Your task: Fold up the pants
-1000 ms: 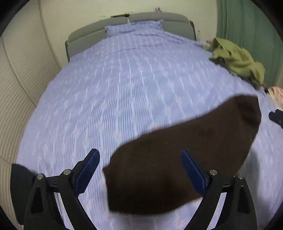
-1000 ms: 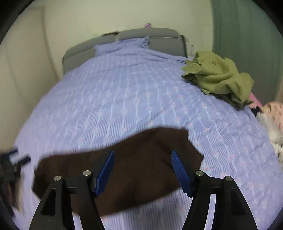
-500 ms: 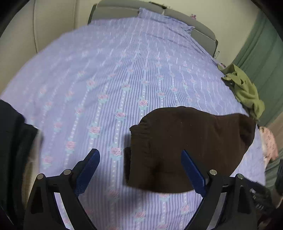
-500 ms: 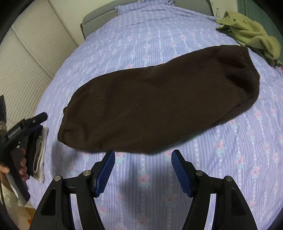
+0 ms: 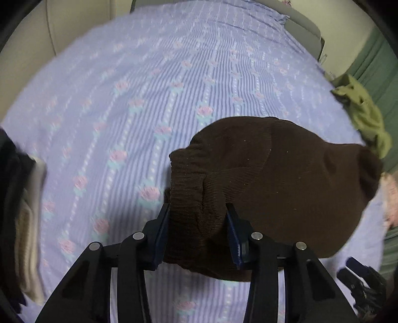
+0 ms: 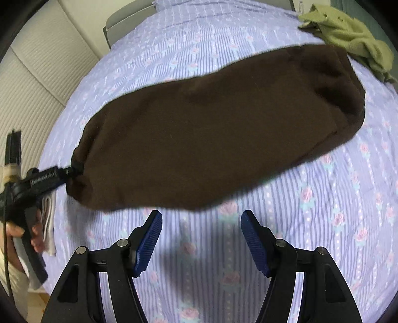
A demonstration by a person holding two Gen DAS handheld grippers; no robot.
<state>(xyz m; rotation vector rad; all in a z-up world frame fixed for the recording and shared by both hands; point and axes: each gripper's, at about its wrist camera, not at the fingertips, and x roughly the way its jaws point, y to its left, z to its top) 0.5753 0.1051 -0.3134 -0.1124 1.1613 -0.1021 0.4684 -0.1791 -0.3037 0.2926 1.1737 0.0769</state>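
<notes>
- Left gripper [image 5: 197,218]: clamped on the ribbed end of the brown pants [image 5: 273,183] — fabric bunches between the two blue pads [image 5: 163,223].
- Same grip from the right wrist view: left gripper [image 6: 71,171] pinches the near-left corner of the pants [image 6: 211,129], with the person's hand [image 6: 22,231] on its handle.
- Pants lie stretched out on the bed [image 6: 335,211], long axis running from the left gripper up toward the far right; the far end is rounded and thick.
- Right gripper [image 6: 201,236]: released, pads [image 6: 251,233] spread wide, nothing between them — it sits just beside the near long edge of the pants, over bare sheet, not touching.
- Right gripper also shows at the lower right edge of the left wrist view [image 5: 360,285], blurred.
- Sheet [image 5: 149,99] is lilac with stripes and pink roses.
- Green garment [image 6: 348,32] is crumpled at the far right side of the bed, just beyond the far end of the pants; touching or not — cannot tell.
- Grey headboard [image 6: 129,15] at the far end, cream panelled wall [image 6: 44,62] on the left.
- Dark and cream cloth [image 5: 22,223] at the left edge of the left wrist view, blurred.
</notes>
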